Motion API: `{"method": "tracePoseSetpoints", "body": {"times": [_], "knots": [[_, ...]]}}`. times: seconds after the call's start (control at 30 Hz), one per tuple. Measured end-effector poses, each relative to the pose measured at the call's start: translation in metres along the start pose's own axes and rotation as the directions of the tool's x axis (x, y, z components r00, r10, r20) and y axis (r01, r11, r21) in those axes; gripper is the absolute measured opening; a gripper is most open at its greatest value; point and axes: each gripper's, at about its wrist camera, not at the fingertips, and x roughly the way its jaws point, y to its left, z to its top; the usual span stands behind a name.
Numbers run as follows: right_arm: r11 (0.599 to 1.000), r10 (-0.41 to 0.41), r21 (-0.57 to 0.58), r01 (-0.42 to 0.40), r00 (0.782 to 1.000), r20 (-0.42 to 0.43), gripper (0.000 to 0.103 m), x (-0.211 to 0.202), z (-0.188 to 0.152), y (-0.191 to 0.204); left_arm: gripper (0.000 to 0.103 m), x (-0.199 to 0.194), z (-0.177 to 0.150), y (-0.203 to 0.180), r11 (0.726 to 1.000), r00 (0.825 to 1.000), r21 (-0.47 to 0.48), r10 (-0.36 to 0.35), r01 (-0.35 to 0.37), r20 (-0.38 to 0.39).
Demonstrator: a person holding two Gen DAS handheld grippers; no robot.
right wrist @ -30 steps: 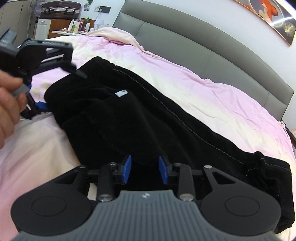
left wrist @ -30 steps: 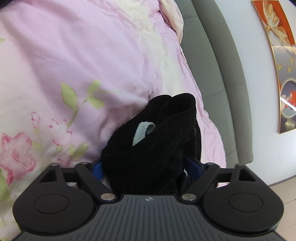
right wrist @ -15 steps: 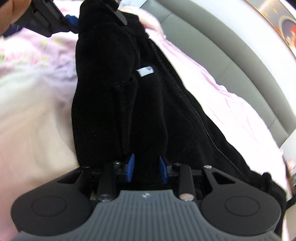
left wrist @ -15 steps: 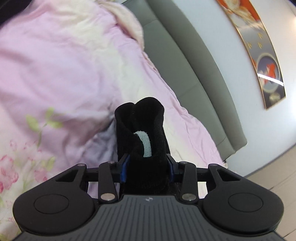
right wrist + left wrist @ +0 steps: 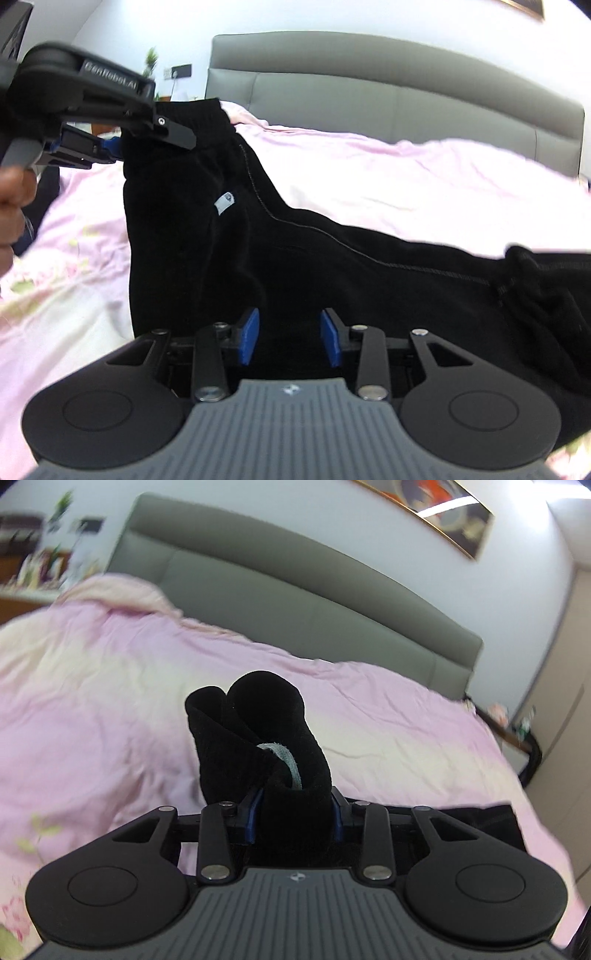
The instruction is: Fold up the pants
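Black pants [image 5: 332, 266] pinched in both claws, left claw [image 5: 295, 812], right claw [image 5: 288, 336]

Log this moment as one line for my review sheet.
left claw: shut on pants waistband, lifted | right claw: shut on pants edge | legs: trailing on pink quilt | fold: not done

Your left gripper [image 5: 295, 812] is matte black, with blue pads on its fingers [image 5: 255, 812]. Two round black discs flank a ribbed grey centre plate bearing a small white emblem, and silver pivot screws dot the linkage arms. Your right gripper [image 5: 289, 336] has the same build, its blue pads [image 5: 249, 334] brighter. White lettering marks the side of your left one. Your hand [image 5: 14, 206] grips its grey handle.
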Motion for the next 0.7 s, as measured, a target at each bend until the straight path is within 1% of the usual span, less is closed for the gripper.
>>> {"method": "tracePoseSetpoints", "body": {"times": [0.07,0.13,0.2,0.23,0.27,0.33,0.37,0.43,0.47,0.5,0.53,0.57,0.6,0.63,0.7], "knots": [[0.999,0.008,0.036,-0.008,1.000,-0.005,0.033,-0.007,-0.001,-0.017,0.039,0.004,-0.004,-0.030,0.994,1.000,0.108,-0.010,0.011,-0.009],[0.996,-0.006,0.092,0.007,1.000,-0.007,0.033,-0.012,-0.004,-0.035,0.038,0.009,-0.013,-0.057,0.979,0.999,0.199,-0.028,0.032,-0.023],[0.977,-0.027,0.212,0.030,0.999,-0.019,0.033,-0.017,-0.006,-0.061,0.038,0.015,-0.025,-0.085,0.959,0.998,0.279,-0.037,0.049,-0.045],[0.963,-0.033,0.267,0.039,0.999,-0.028,0.033,-0.018,-0.007,-0.072,0.038,0.019,-0.032,-0.099,0.945,0.998,0.323,-0.036,0.053,-0.057],[0.950,-0.038,0.307,0.048,0.998,-0.040,0.033,-0.017,-0.008,-0.082,0.038,0.024,-0.040,-0.113,0.926,0.997,0.374,-0.027,0.051,-0.070],[0.943,-0.070,0.322,0.084,0.996,-0.055,0.033,-0.017,-0.011,-0.094,0.039,0.038,-0.060,-0.139,0.881,0.995,0.471,0.011,0.037,-0.100],[0.941,-0.090,0.322,0.105,0.994,-0.062,0.033,-0.016,-0.011,-0.100,0.039,0.046,-0.071,-0.150,0.863,0.993,0.504,0.029,0.035,-0.118],[0.933,-0.113,0.334,0.134,0.990,-0.083,0.033,-0.012,-0.011,-0.110,0.039,0.061,-0.091,-0.165,0.836,0.987,0.546,0.046,0.047,-0.156],[0.929,-0.122,0.341,0.145,0.988,-0.090,0.030,-0.012,-0.012,-0.115,0.039,0.067,-0.101,-0.172,0.818,0.984,0.573,0.056,0.052,-0.169],[0.927,-0.135,0.338,0.161,0.986,-0.100,0.023,-0.011,-0.012,-0.119,0.041,0.074,-0.113,-0.179,0.793,0.981,0.607,0.072,0.052,-0.179],[0.929,-0.143,0.327,0.171,0.984,-0.107,0.024,-0.010,-0.013,-0.123,0.041,0.080,-0.127,-0.188,0.752,0.977,0.657,0.094,0.055,-0.191],[0.934,-0.137,0.317,0.166,0.984,-0.112,0.025,-0.009,-0.015,-0.126,0.041,0.085,-0.141,-0.196,0.695,0.975,0.717,0.125,0.047,-0.185],[0.937,-0.136,0.306,0.169,0.983,-0.126,0.025,-0.005,-0.016,-0.127,0.042,0.085,-0.151,-0.203,0.656,0.977,0.754,0.144,0.027,-0.160],[0.935,-0.127,0.315,0.161,0.984,-0.127,0.025,-0.003,-0.019,-0.133,0.042,0.085,-0.153,-0.206,0.658,0.977,0.753,0.153,0.013,-0.151],[0.933,-0.120,0.323,0.155,0.985,-0.127,0.025,-0.004,-0.023,-0.139,0.044,0.082,-0.153,-0.209,0.651,0.975,0.759,0.171,-0.004,-0.142]]}}
